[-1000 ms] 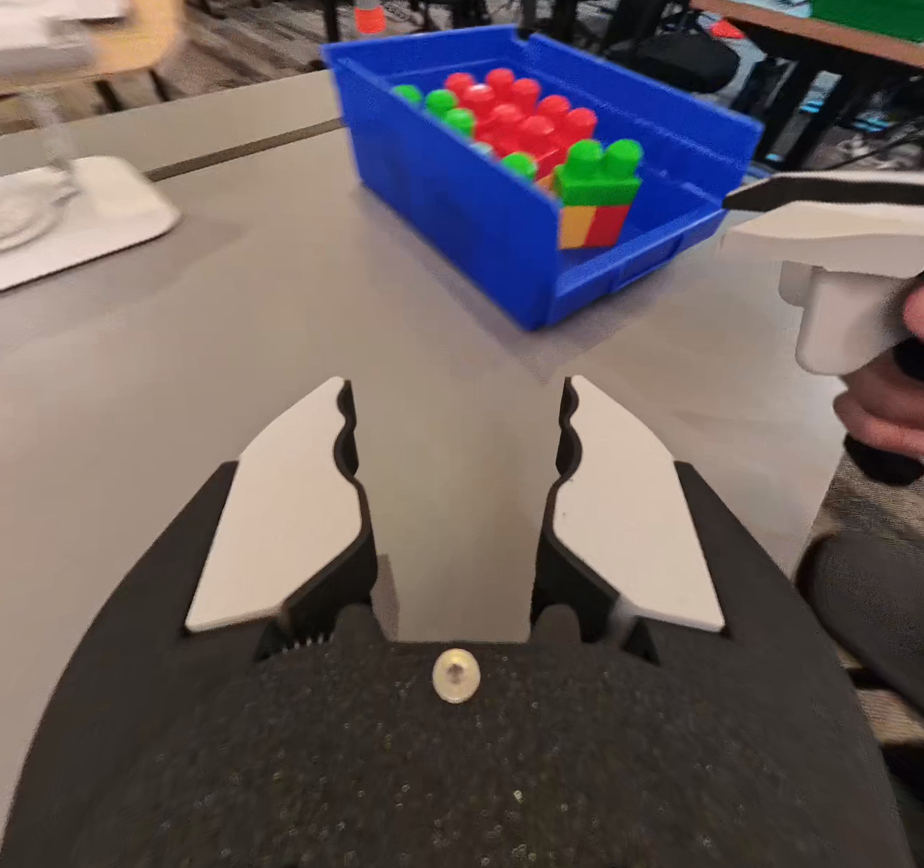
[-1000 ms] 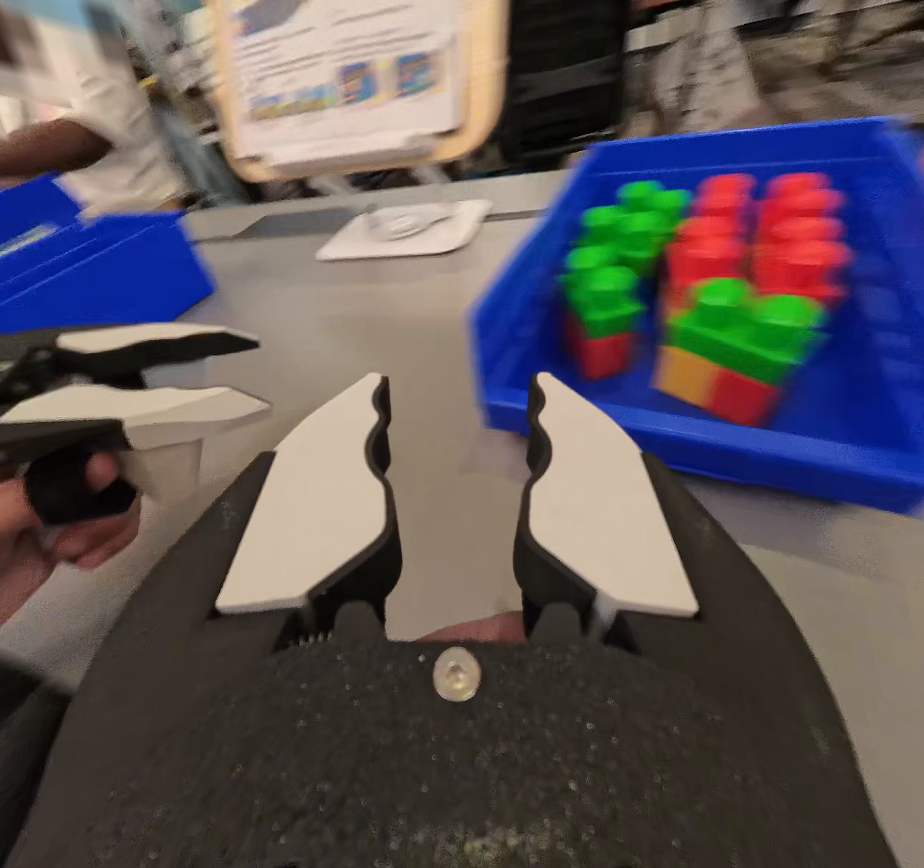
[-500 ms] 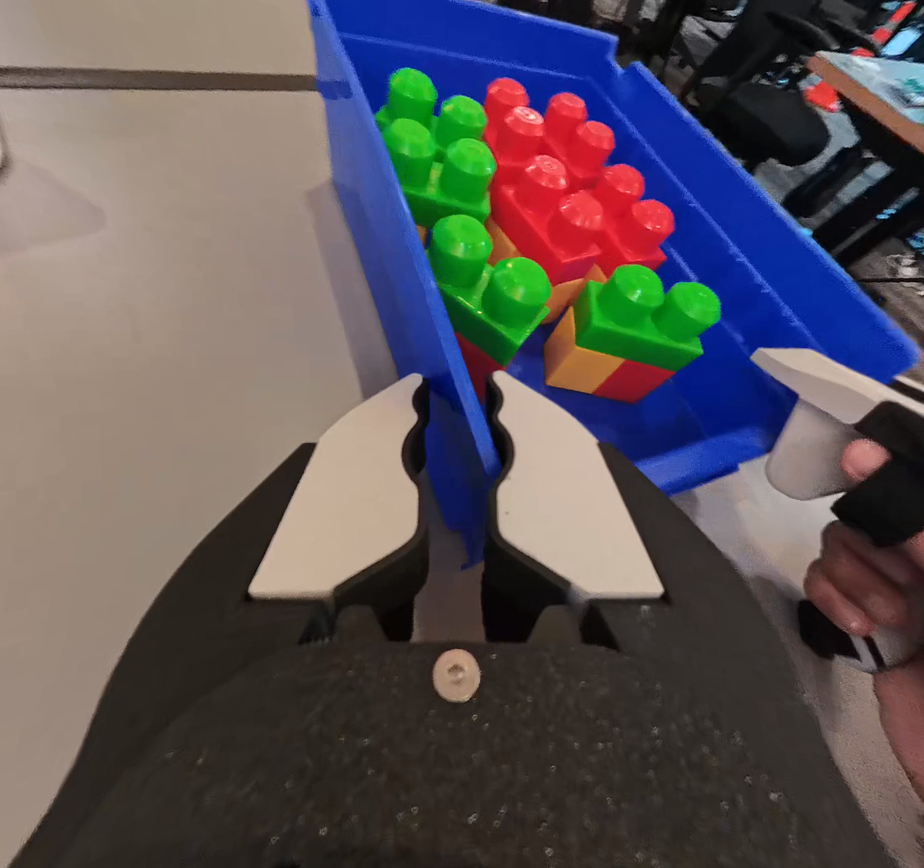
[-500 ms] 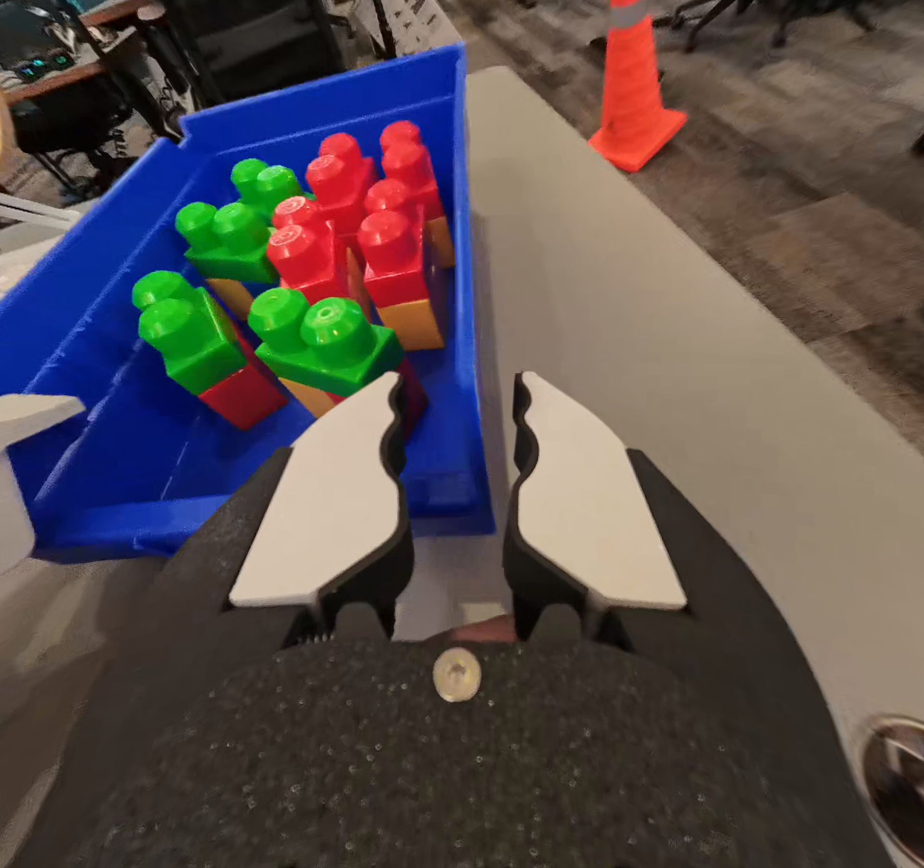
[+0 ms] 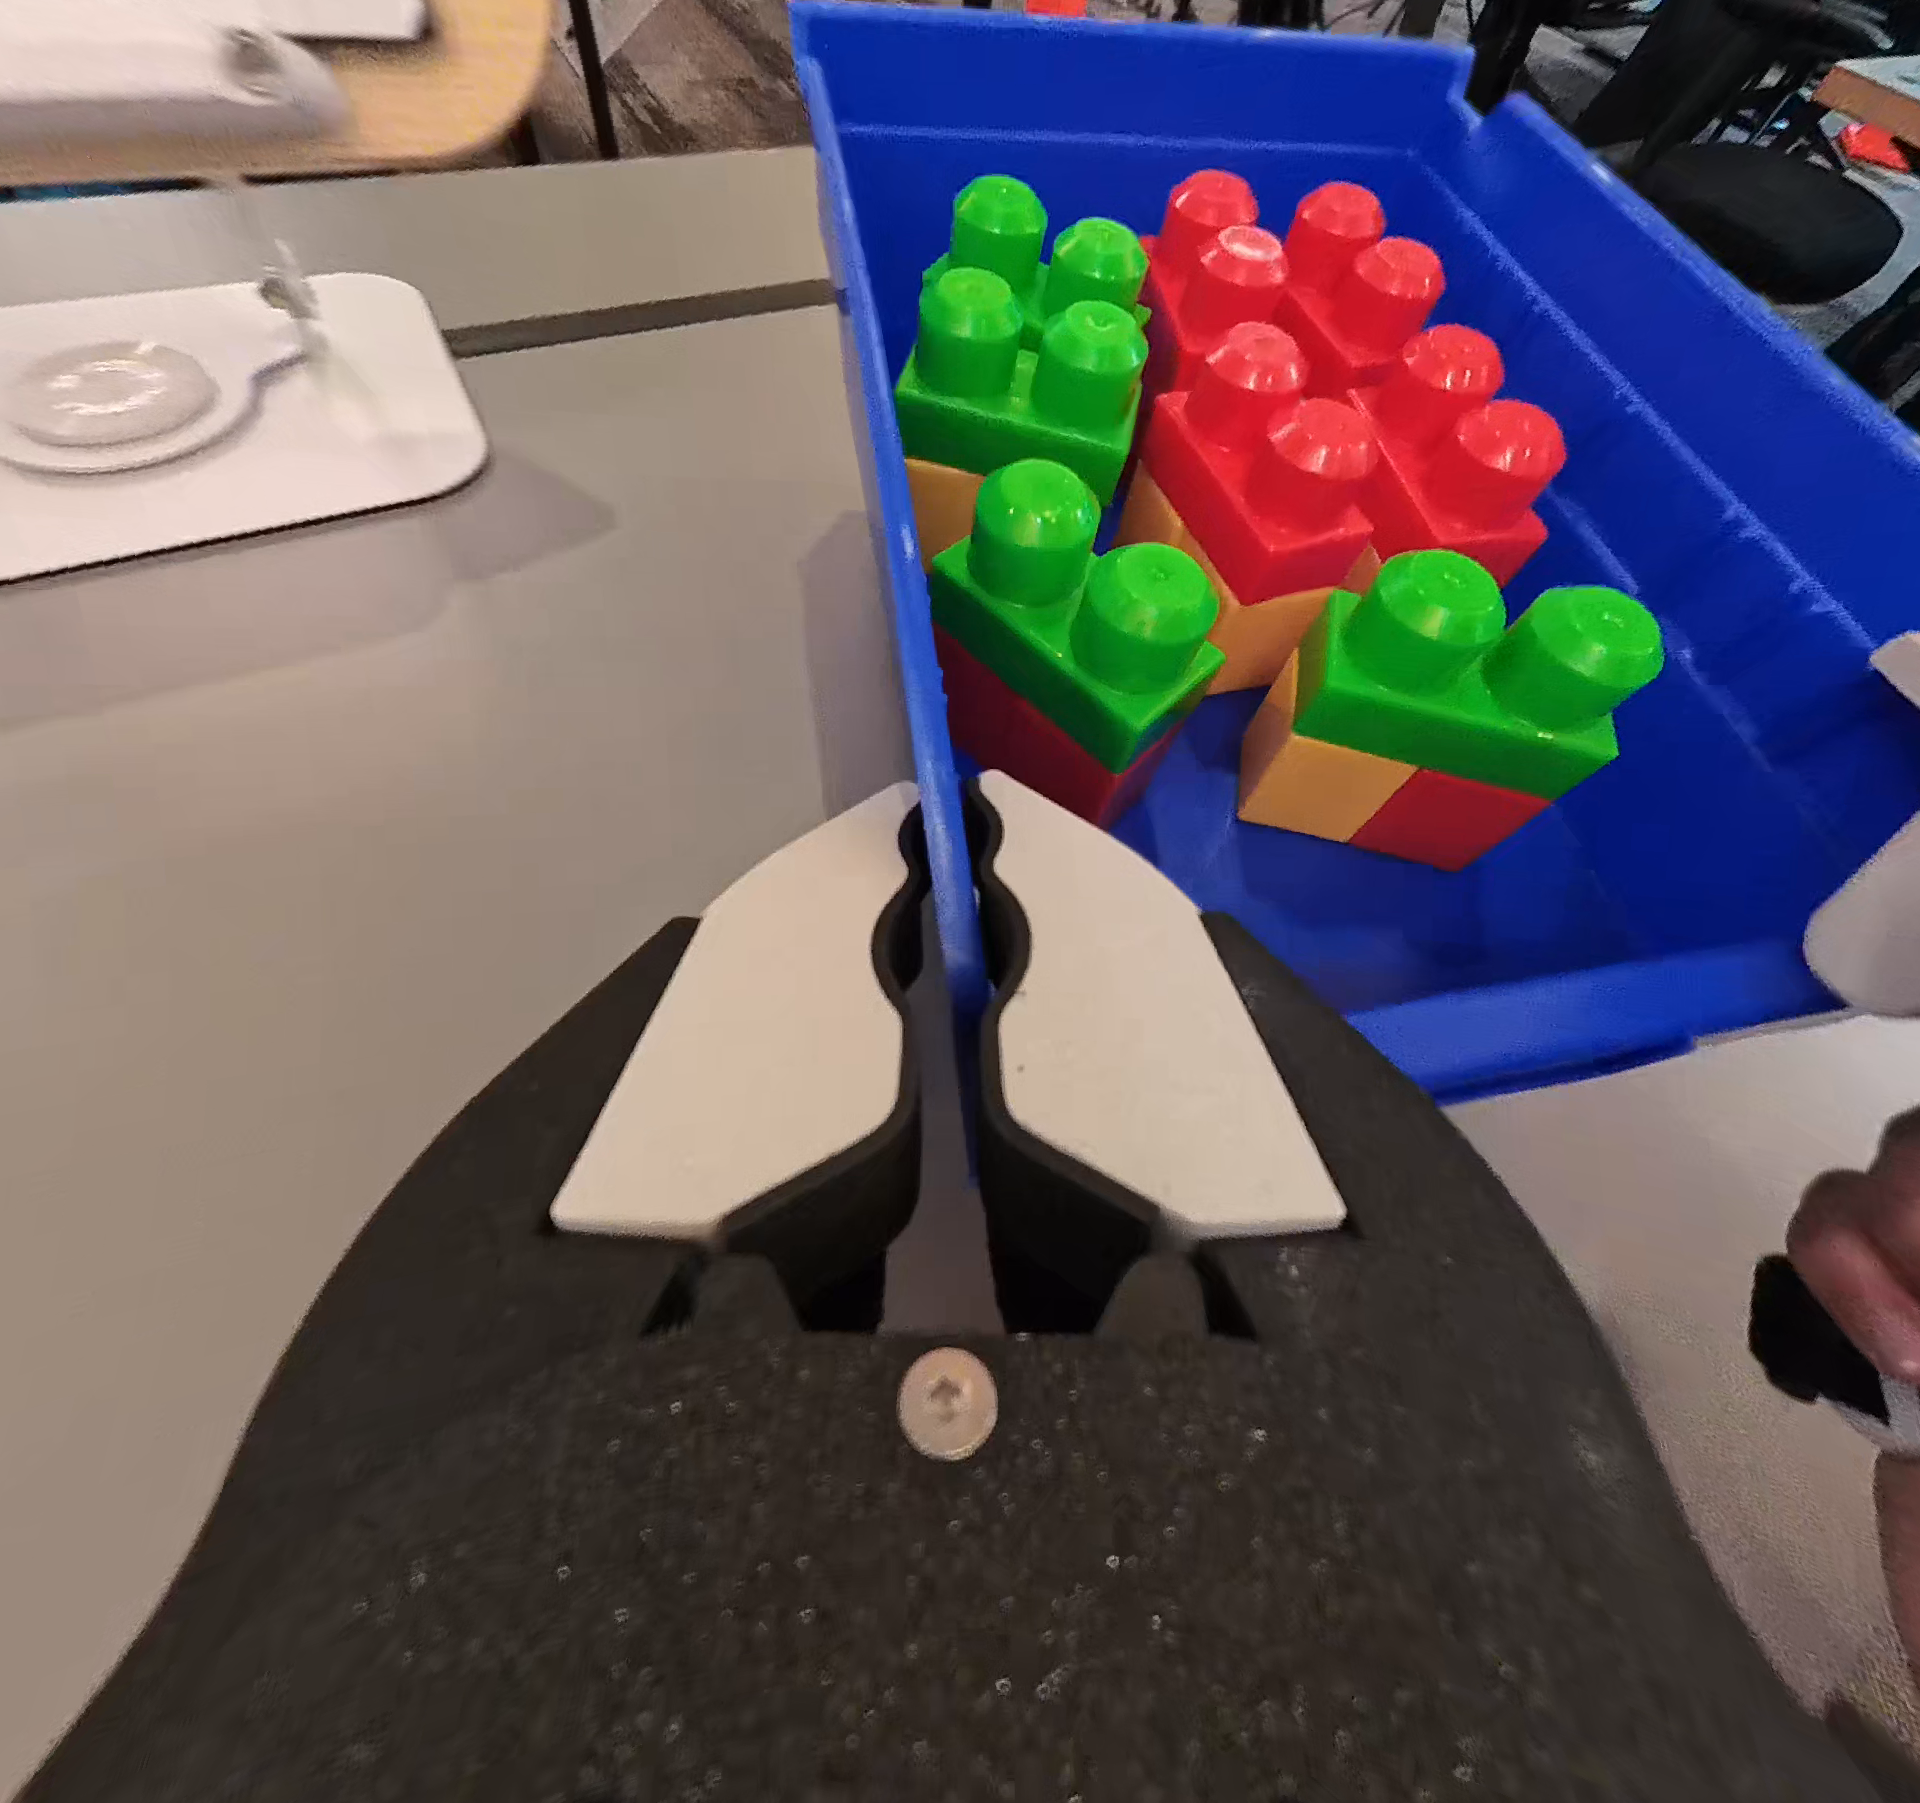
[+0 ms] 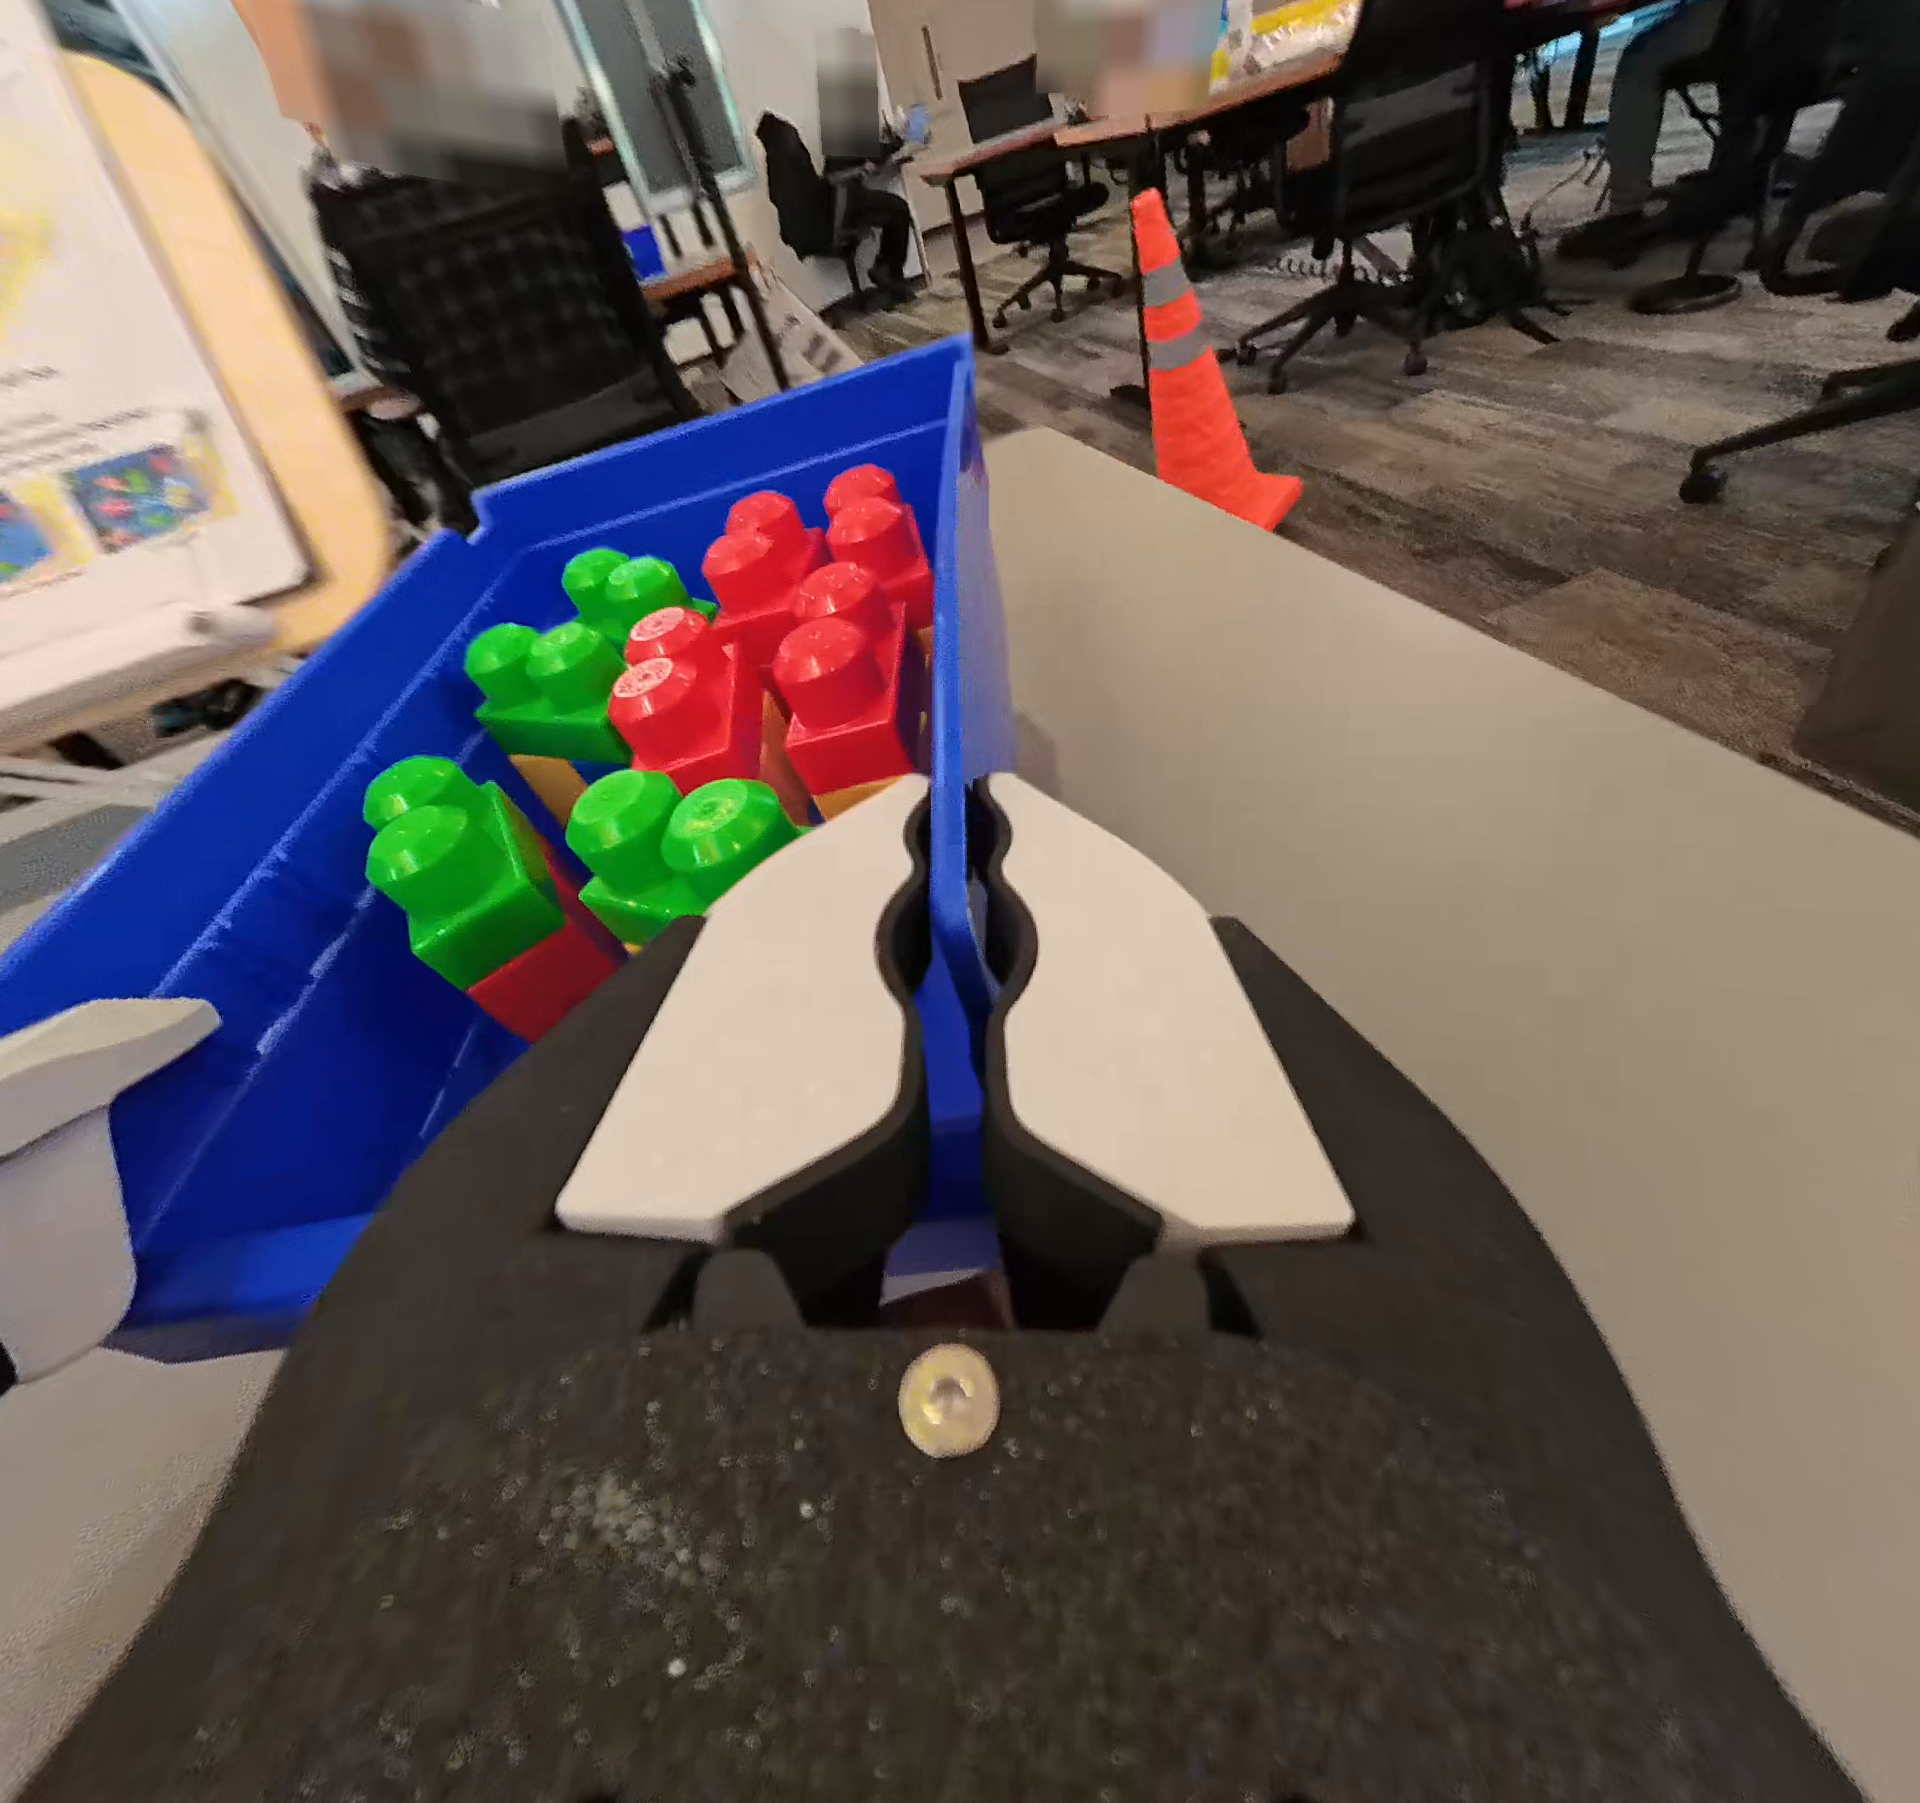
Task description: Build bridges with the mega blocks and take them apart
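A blue bin [image 5: 1714, 548] on the grey table holds several small stacks of mega blocks, green-topped [image 5: 1070, 652] and red-topped [image 5: 1268, 486], on orange and red bases. My left gripper [image 5: 948, 797] is shut on the bin's left wall [image 5: 883, 506] near its front corner. My right gripper [image 6: 951, 797] is shut on the bin's right wall [image 6: 961, 610]. The bin [image 6: 260, 922] looks tilted in the right wrist view, with the blocks [image 6: 686, 683] leaning. The tip of the other gripper shows at the right edge of the left view [image 5: 1870, 922] and the left edge of the right view [image 6: 83, 1057].
A white pad with a clear round dish [image 5: 208, 403] lies on the table left of the bin. A board on a stand [image 6: 125, 465] is behind. An orange cone [image 6: 1195, 382], office chairs and desks stand on the floor beyond the table edge. About 20 centimeters separates my left fingertips from my right.
Both grippers moved to the bin from open above the table and closed on its opposite side walls. The bin now looks lifted or tilted compared with half a second ago.
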The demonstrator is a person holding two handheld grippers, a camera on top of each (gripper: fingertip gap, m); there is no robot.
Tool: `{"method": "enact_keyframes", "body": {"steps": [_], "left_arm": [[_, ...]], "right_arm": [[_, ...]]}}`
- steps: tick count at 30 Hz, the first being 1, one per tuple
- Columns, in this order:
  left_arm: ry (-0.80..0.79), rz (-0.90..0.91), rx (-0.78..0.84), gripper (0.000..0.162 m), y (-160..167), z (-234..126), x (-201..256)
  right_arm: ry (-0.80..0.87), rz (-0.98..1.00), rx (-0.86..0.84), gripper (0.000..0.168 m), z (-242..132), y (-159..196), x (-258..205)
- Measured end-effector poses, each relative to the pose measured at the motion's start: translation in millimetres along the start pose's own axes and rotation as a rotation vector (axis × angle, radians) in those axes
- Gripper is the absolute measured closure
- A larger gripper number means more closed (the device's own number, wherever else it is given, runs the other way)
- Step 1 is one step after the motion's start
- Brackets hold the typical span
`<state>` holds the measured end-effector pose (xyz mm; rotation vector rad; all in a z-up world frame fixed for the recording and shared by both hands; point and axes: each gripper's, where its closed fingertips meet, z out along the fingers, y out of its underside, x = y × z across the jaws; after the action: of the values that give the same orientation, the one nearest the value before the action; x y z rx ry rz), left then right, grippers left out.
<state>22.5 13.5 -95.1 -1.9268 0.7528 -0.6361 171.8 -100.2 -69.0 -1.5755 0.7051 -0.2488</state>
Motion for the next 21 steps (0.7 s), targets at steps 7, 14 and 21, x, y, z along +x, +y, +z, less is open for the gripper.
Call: {"method": "enact_keyframes", "body": {"steps": [7,14,21], "left_arm": [[-0.079,-0.032,-0.020,0.158,14,-91,-83],[-0.273,-0.098,-0.037,0.158,59,-168,-184],[-0.379,-0.142,-0.051,0.158,80,-188,-241]], "right_arm": [[-0.198,-0.023,-0.030,0.162,-40,11,-113],[-0.380,-0.095,-0.135,0.162,-60,68,-225],[-0.449,-0.139,-0.182,0.163,-49,99,-283]]}}
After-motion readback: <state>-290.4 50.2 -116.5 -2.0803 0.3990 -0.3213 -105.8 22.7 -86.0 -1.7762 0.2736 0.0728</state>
